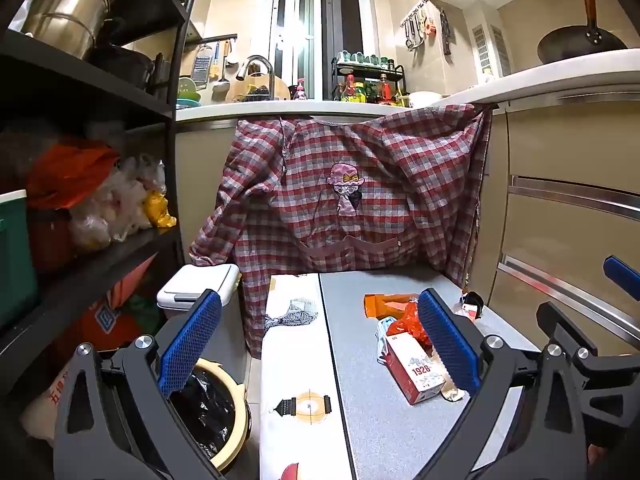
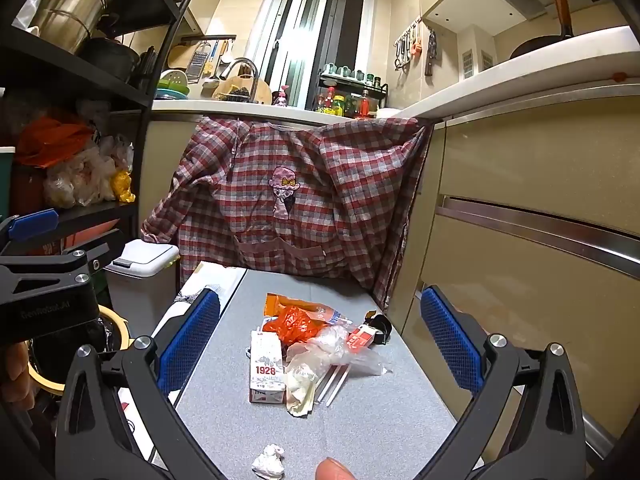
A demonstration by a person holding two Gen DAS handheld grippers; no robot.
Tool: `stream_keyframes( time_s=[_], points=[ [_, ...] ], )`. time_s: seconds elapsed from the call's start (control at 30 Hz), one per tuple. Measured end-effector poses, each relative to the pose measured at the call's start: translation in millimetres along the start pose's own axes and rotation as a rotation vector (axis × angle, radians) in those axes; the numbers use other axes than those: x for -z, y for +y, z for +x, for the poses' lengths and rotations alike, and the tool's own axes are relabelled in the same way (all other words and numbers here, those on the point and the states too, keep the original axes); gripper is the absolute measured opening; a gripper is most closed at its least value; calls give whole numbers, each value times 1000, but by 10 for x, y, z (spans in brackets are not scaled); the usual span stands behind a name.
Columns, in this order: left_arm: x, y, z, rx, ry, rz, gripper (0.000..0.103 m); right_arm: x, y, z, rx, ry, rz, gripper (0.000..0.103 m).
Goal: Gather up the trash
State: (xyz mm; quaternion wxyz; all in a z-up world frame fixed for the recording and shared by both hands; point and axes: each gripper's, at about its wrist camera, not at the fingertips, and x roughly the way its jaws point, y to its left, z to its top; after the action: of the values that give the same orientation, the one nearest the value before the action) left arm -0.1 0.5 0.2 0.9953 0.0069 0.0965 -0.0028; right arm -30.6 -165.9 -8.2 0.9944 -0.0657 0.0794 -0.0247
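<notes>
A pile of trash lies on the grey table [image 2: 360, 432]: a red and white "1928" carton [image 2: 266, 368], an orange crumpled bag [image 2: 294, 324], an orange wrapper [image 2: 288, 303], clear plastic [image 2: 340, 346], a cream wrapper [image 2: 300, 390] and a crumpled white tissue [image 2: 269, 462] near the front edge. The carton [image 1: 416, 366] also shows in the left wrist view. My right gripper [image 2: 320, 344] is open, jaws wide on either side of the pile, above it. My left gripper [image 1: 320, 340] is open and empty, over the table's left part. A round bin with a black liner [image 1: 208, 408] stands on the floor at left.
A plaid garment [image 2: 288, 200] hangs from the counter behind the table. A white lidded bin [image 2: 144, 260] stands left of the table. Black shelves [image 1: 100, 248] with bags are at left, cabinet drawers [image 2: 540, 260] at right. A patterned white board [image 1: 296, 360] lies along the table's left side.
</notes>
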Motion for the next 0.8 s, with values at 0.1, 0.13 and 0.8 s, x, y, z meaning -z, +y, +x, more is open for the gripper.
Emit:
stream_keyframes(
  time_s=[0.1,0.13,0.8],
  points=[
    [0,0,-1,-2,0,0,95,-8,-4,0,0,0,1,98],
    [0,1,-1,-2,0,0,95,-10,-6,2,0,0,1,98],
    [0,-1,1,-3,1,1,95,-3,21,-6,5,-1,-3,98]
  ],
)
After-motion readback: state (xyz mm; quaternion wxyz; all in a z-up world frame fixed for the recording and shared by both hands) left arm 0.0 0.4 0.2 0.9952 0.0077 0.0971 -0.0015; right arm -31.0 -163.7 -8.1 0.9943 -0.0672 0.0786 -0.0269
